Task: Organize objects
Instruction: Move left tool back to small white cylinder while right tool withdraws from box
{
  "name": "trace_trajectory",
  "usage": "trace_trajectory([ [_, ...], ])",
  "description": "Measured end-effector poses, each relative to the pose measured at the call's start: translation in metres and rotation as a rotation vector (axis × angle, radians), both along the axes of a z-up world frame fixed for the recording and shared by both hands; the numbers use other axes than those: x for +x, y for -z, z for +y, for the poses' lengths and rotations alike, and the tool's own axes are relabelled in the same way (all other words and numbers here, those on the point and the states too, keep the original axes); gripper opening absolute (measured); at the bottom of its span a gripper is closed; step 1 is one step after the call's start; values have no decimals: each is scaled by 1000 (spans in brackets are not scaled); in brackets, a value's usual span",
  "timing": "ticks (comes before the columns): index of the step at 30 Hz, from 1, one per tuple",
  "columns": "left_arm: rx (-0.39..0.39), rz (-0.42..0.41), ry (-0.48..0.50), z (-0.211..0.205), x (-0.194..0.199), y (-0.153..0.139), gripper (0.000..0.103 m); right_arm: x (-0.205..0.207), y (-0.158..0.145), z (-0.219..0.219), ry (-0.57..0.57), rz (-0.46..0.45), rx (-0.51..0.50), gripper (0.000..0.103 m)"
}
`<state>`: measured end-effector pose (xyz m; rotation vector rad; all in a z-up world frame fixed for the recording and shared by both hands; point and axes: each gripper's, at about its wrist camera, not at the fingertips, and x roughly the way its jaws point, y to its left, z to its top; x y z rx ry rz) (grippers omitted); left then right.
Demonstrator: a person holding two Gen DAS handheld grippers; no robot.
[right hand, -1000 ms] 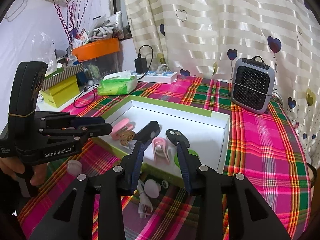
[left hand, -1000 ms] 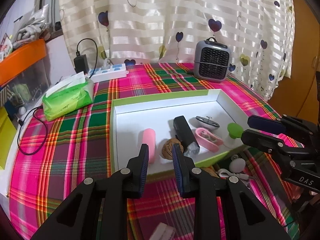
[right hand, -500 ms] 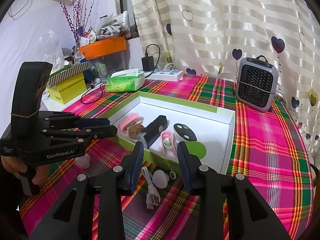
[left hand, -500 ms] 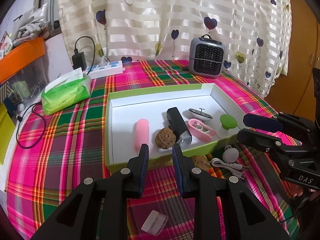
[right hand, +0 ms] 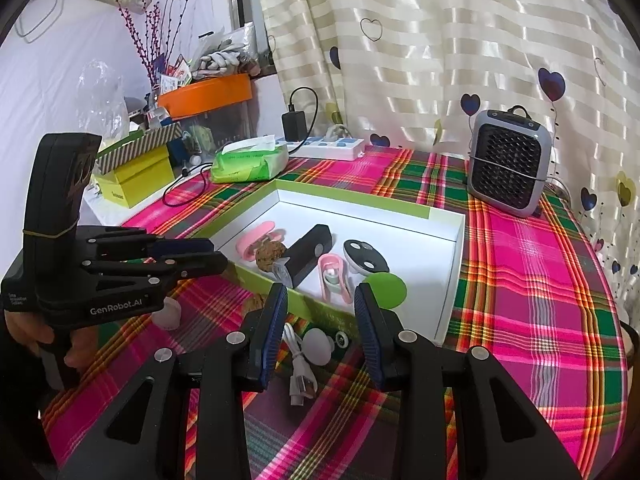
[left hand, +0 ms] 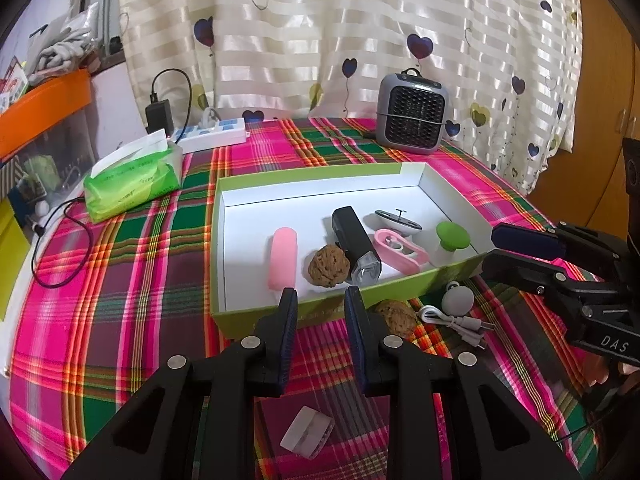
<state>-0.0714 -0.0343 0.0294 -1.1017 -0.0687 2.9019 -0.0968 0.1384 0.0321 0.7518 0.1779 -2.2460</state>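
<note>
- Looking along my left gripper (left hand: pixel 320 300), I hold it level and low before the green box (left hand: pixel 256 184), fingers narrowly apart and empty; a walnut (left hand: pixel 394 314) lies just right of them on the cloth, a second walnut (left hand: pixel 328 266) inside the box.
- My right gripper (right hand: pixel 320 300) hovers parted, holding nothing, above the white cable (right hand: pixel 298 354) and round white piece (right hand: pixel 318 344), outside the box wall.
- My left hand (right hand: pixel 28 330) seems to grip its handle, half hidden.

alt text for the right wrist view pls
The open right gripper hovers over a white cable and small grey ball on a plaid tablecloth, just outside a green-rimmed box of small items. The left gripper is at left.
</note>
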Motion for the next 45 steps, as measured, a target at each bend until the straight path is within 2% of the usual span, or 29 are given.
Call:
trace_trajectory([
  [22,2,-6,-6,-2,7,4,22,3,5,2,-24,-28,11,36],
  [37,1,-19,-6,-9,20,7,23,10,16,-4,-88,-74,94,36],
  [45,6,-32,-8,-10,27,12,27,10,24,-8,-100,-109,146,36],
])
